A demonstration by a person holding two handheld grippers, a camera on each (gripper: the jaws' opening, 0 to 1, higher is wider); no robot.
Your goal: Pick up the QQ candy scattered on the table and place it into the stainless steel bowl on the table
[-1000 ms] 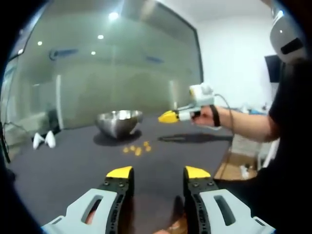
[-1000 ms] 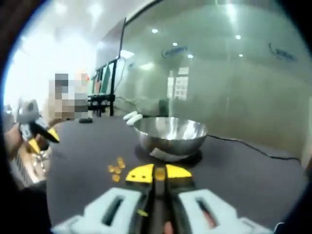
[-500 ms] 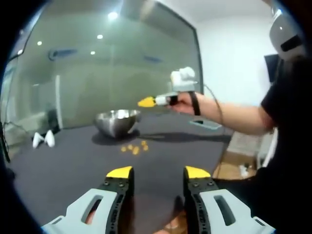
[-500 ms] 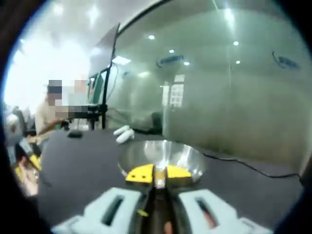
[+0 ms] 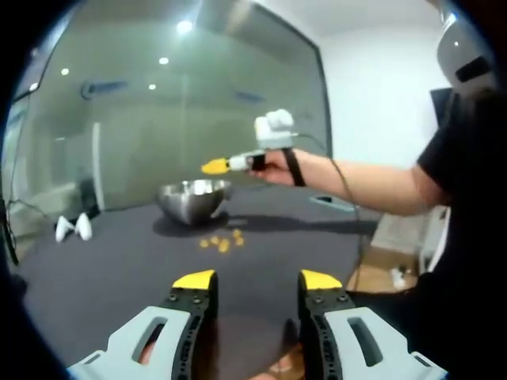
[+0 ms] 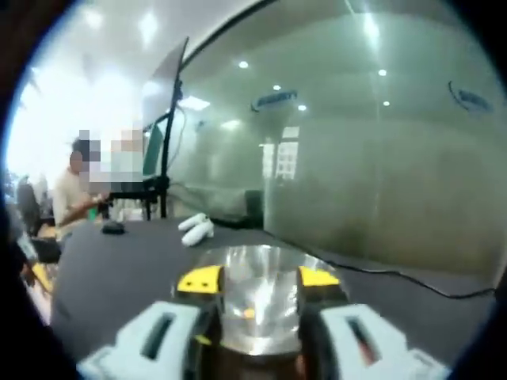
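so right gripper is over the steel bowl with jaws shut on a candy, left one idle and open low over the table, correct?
Not quite: in the right gripper view the right gripper is open over the steel bowl, a yellow candy seen inside. The left gripper is open above the table.

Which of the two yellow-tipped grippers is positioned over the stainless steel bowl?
The right gripper: its open jaws frame the stainless steel bowl with one yellow candy inside. The left gripper hangs open over the dark table.

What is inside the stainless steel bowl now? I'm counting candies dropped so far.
In the stainless steel bowl, one yellow candy lies near the bottom, between the right gripper's open jaws. The gripper covers the bowl's near part, so more cannot be ruled out.
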